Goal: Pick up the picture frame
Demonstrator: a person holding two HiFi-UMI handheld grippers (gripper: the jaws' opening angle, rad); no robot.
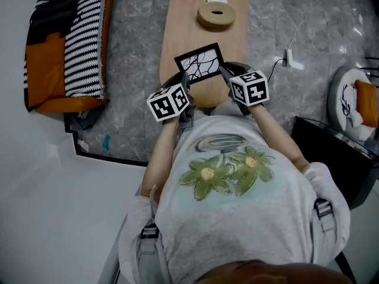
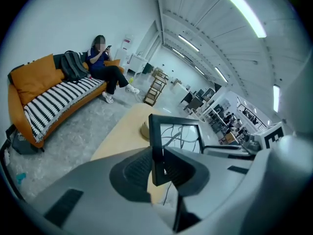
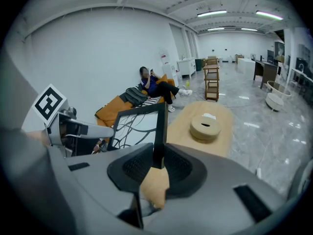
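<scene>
Holds the picture frame (image 1: 200, 63) tilted, just above centre of the head view, over the near end of the wooden table (image 1: 183, 22). Grasps its left edge with the left gripper (image 1: 185, 80) and its right edge with the right gripper (image 1: 224, 71), both clenched on the black border. Shows a round wooden disc (image 1: 216, 15) farther up the table, near the top edge.

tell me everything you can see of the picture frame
The picture frame is rectangular, with a black border around a white picture of black branching lines. It is held over the near end of the wooden table, the left hand-held gripper clamping its left edge and the right hand-held gripper its right edge.
</scene>
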